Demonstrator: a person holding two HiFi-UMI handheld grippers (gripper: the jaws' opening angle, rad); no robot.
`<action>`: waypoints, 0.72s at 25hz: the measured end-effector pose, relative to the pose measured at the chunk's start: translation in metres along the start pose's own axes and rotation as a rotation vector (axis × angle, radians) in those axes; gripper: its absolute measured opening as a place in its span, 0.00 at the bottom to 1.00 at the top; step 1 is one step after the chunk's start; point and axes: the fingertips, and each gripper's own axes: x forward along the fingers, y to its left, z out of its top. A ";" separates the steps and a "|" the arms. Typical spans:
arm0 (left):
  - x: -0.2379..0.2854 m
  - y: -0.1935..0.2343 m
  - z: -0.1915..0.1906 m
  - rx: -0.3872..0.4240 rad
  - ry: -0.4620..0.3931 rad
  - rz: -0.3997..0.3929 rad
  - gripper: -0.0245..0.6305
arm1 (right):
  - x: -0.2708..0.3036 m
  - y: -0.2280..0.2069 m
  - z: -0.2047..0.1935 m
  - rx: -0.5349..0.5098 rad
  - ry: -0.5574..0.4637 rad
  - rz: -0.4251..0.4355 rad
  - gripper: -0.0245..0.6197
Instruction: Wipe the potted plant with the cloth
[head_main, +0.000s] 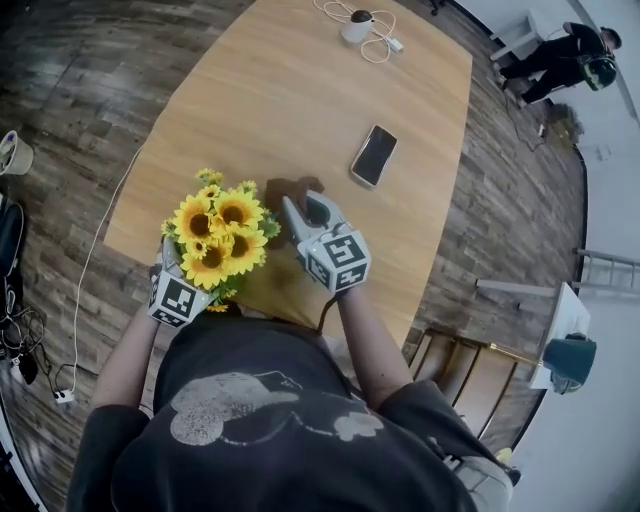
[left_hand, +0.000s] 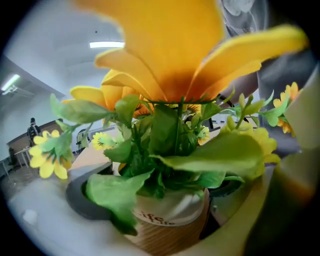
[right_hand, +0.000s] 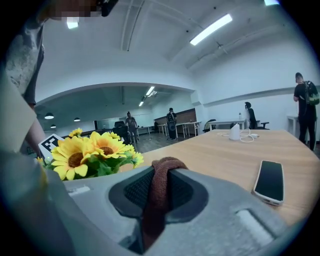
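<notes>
The potted plant (head_main: 216, 236) is a bunch of yellow sunflowers with green leaves in a small tan and white pot (left_hand: 165, 222). I hold it above the near edge of the wooden table (head_main: 300, 90). My left gripper (left_hand: 160, 202) is shut on the pot, with a dark pad on each side; in the head view the flowers hide its jaws. My right gripper (head_main: 303, 208) sits just right of the flowers, shut on a brown cloth (right_hand: 159, 187). The cloth (head_main: 290, 190) bunches out past the jaw tips. In the right gripper view the sunflowers (right_hand: 90, 152) stand to the left of the cloth.
A phone (head_main: 374, 155) lies face up on the table beyond my right gripper. A white device with a coiled cable (head_main: 358, 27) sits at the far end. A wooden chair (head_main: 470, 372) stands at the right. A person (head_main: 560, 55) is far off at the top right.
</notes>
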 end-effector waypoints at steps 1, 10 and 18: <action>0.001 0.000 0.001 0.011 -0.002 -0.016 0.97 | 0.007 0.001 -0.001 0.005 0.009 0.005 0.10; 0.002 0.000 0.007 0.034 -0.031 -0.105 0.97 | 0.057 0.029 -0.021 0.041 0.088 0.111 0.10; 0.001 0.000 0.005 0.040 -0.048 -0.125 0.97 | 0.057 0.066 -0.039 0.030 0.133 0.215 0.10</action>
